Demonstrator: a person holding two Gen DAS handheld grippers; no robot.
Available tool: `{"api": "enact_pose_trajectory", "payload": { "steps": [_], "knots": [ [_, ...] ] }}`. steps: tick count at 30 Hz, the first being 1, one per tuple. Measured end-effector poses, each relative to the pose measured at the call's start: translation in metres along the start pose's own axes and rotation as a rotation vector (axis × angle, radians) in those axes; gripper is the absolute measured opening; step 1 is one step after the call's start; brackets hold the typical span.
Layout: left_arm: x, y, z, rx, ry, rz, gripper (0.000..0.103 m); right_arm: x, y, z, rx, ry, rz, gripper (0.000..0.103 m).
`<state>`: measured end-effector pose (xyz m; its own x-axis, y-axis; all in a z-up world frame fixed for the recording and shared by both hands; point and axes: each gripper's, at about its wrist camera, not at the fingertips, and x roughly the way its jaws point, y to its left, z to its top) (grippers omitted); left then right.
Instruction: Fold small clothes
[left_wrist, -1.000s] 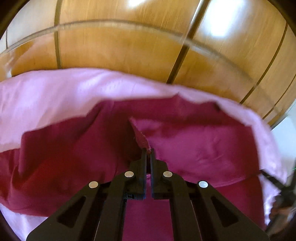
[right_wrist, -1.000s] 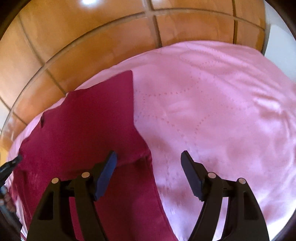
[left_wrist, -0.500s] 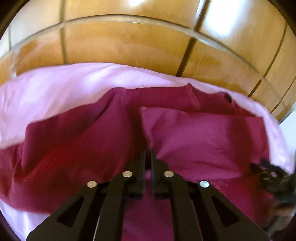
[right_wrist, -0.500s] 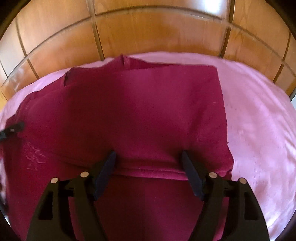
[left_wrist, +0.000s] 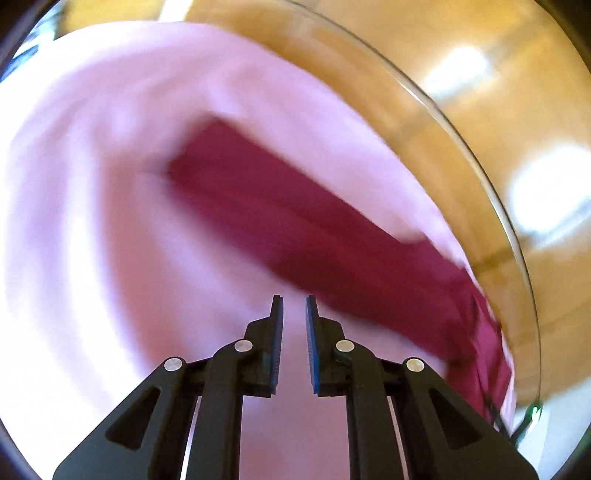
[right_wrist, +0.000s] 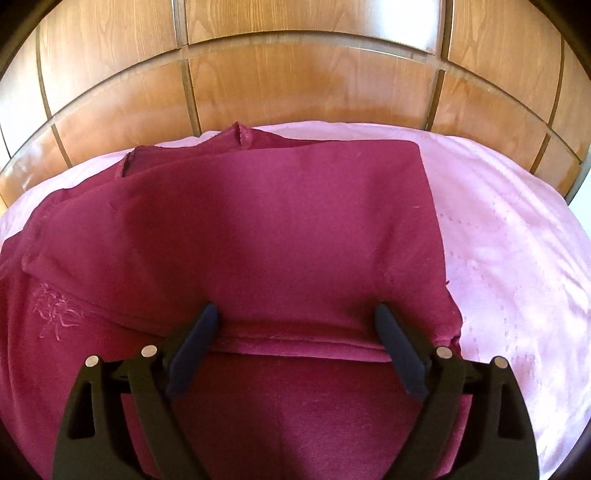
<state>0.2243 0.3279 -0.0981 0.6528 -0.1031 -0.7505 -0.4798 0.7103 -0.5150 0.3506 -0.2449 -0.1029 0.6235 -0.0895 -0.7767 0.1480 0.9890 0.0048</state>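
My left gripper (left_wrist: 294, 306) hangs over bare pink bedding (left_wrist: 92, 221), fingers slightly parted, empty; that view is blurred. The maroon garment (right_wrist: 258, 229) fills the centre of the right view, folded over itself. My right gripper (right_wrist: 297, 321) is spread wide at the fold's near edge. I'd press that hem flat before pinching, keeping layers aligned.

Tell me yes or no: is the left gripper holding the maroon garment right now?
No. The left gripper is slightly open over the pink sheet, with nothing between its fingers; the maroon garment lies beyond.
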Motion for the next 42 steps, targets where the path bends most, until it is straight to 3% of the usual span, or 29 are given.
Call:
{"api": "enact_pose_trajectory", "payload": {
  "steps": [3, 9, 10, 12, 16, 17, 24, 26, 31, 34, 37, 39, 42],
  "knots": [
    [-0.017, 0.036, 0.017, -0.076, -0.069, 0.039, 0.01, 0.002, 0.003, 0.0, -0.005, -0.002, -0.023, 0.091],
    [-0.018, 0.052, 0.048, -0.115, -0.087, -0.006, 0.01, 0.002, 0.008, 0.0, -0.021, -0.006, -0.074, 0.096],
    [-0.015, 0.051, 0.051, -0.116, -0.081, 0.004, 0.014, 0.003, 0.008, 0.0, -0.023, -0.006, -0.082, 0.096],
    [-0.004, 0.049, 0.057, -0.136, -0.071, -0.002, 0.063, 0.002, 0.009, 0.0, -0.026, -0.008, -0.095, 0.097],
    [0.013, 0.049, 0.061, -0.152, -0.087, 0.03, 0.065, 0.002, 0.009, 0.0, -0.026, -0.008, -0.109, 0.099],
    [0.015, 0.05, 0.063, -0.151, -0.087, 0.036, 0.064, 0.002, 0.009, 0.0, -0.026, -0.008, -0.111, 0.099],
    [0.034, 0.048, 0.076, -0.116, -0.073, 0.125, 0.016, 0.003, 0.008, 0.0, -0.019, -0.008, -0.106, 0.1],
    [0.031, 0.045, 0.08, -0.108, -0.072, 0.132, 0.009, 0.003, 0.007, 0.0, -0.016, -0.008, -0.102, 0.1],
    [-0.011, 0.008, 0.087, -0.078, -0.161, -0.012, 0.008, 0.003, 0.006, -0.001, -0.007, -0.008, -0.094, 0.1],
    [-0.041, -0.032, 0.086, -0.02, -0.208, -0.144, 0.008, 0.003, 0.007, -0.001, -0.007, -0.008, -0.094, 0.1],
    [-0.072, -0.084, 0.079, 0.063, -0.238, -0.307, 0.008, 0.003, 0.007, -0.001, -0.005, -0.009, -0.093, 0.1],
    [-0.09, -0.12, 0.067, 0.094, -0.239, -0.473, 0.008, 0.003, 0.007, -0.001, -0.003, -0.01, -0.09, 0.1],
    [-0.094, -0.177, 0.037, 0.189, -0.185, -0.636, 0.008, 0.004, 0.007, -0.001, 0.002, -0.01, -0.085, 0.1]
  ]
}}
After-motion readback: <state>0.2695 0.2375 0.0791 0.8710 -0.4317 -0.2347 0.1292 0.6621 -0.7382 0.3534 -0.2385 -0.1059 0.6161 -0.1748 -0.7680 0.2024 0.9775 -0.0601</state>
